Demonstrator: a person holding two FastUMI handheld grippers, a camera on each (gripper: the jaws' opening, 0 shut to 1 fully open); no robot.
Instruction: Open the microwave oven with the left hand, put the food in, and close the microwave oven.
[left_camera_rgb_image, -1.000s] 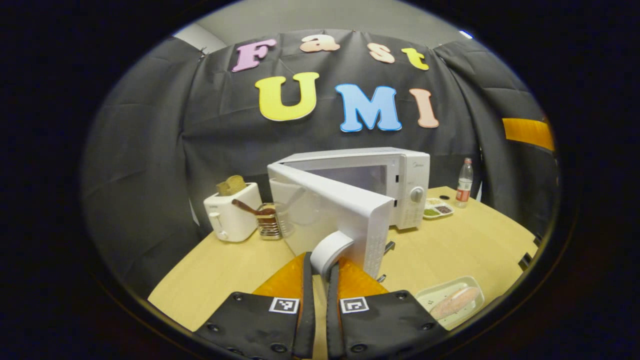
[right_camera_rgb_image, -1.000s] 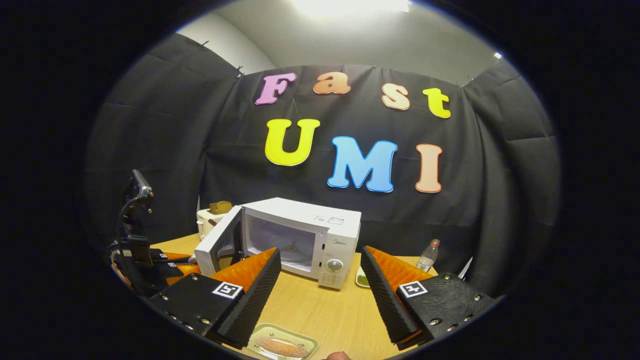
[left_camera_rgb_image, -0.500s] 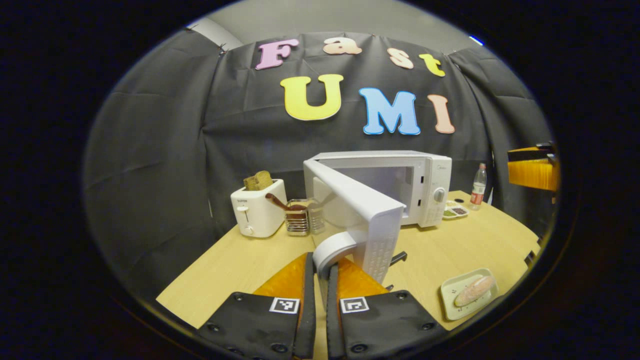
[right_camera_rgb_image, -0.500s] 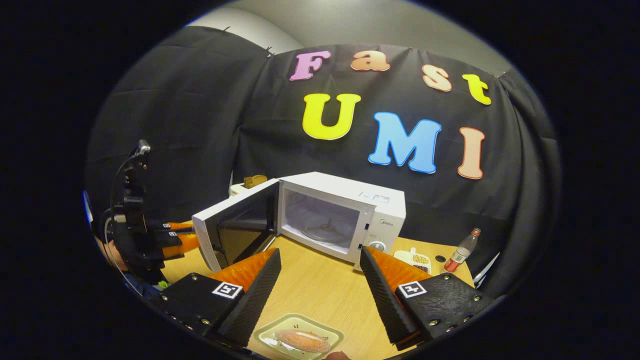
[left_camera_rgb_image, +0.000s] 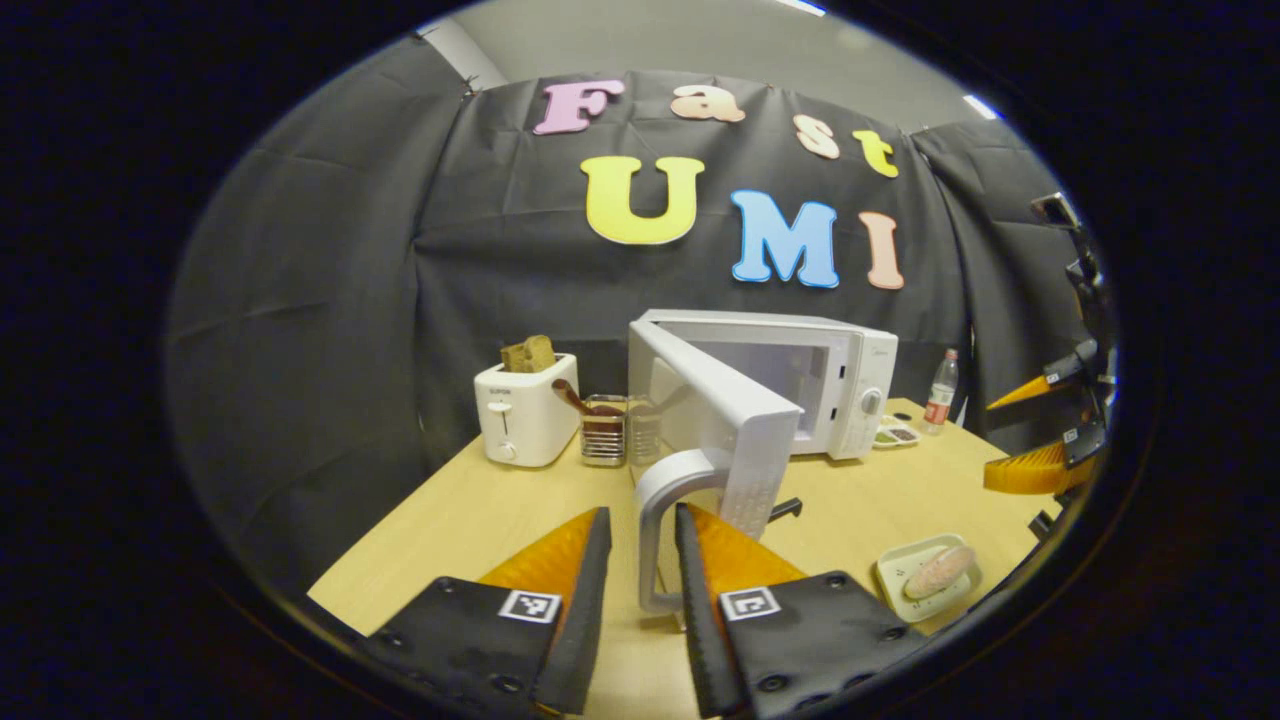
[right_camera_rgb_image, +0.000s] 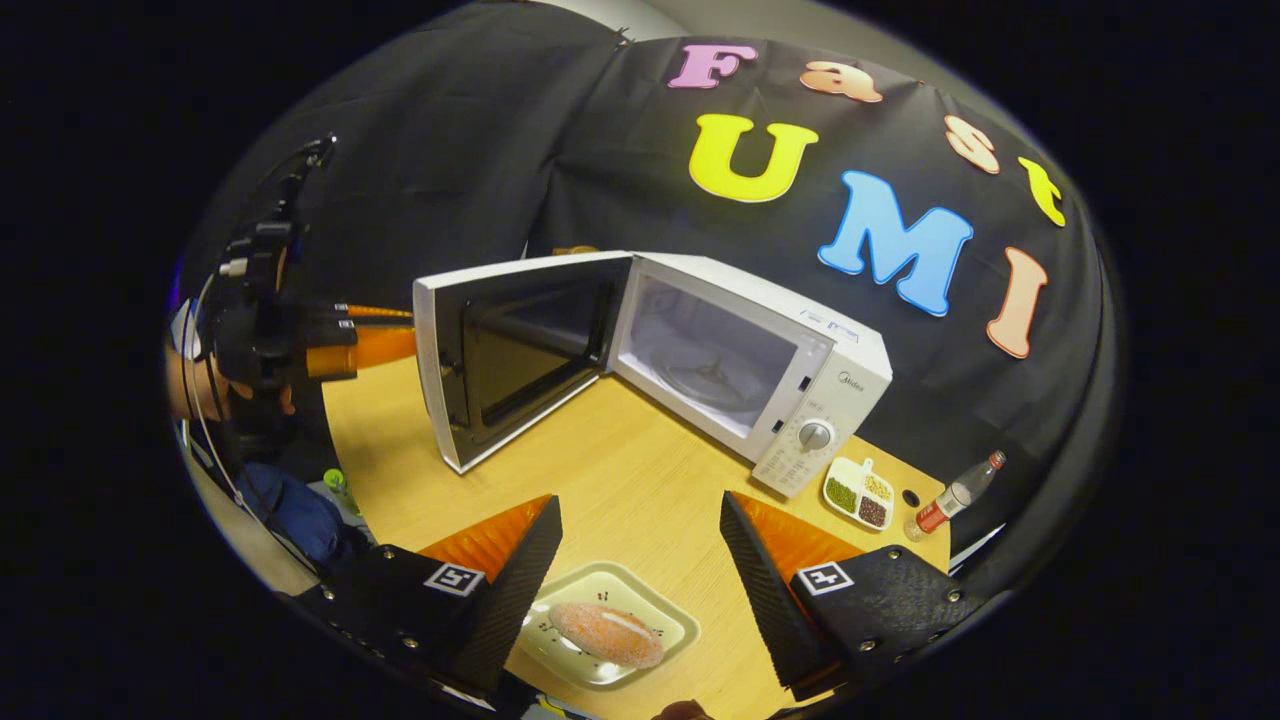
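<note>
Left gripper view, left gripper: its fingers were parted either side of the door handle, a gap on each side, not clamping it.
Left gripper, far off: in the right gripper view it sat just outside the door's free edge, held by a hand.
Right gripper: jaws wide apart, hovering low over the plate, holding nothing; the left gripper view showed it at the far right edge.
Microwave oven: stood on the wooden table, its door swung wide, the cavity lit, with a bare turntable.
Plate: pale and rectangular, near the table's front edge, well apart from the oven.
Food: an oblong pink piece lying on the plate.
Toaster: white, left of the oven, with bread sticking out of the top.
Divided dish: beside the oven's control panel, holding green, pale and dark bits in separate compartments.
Bottle: upright near that dish.
</note>
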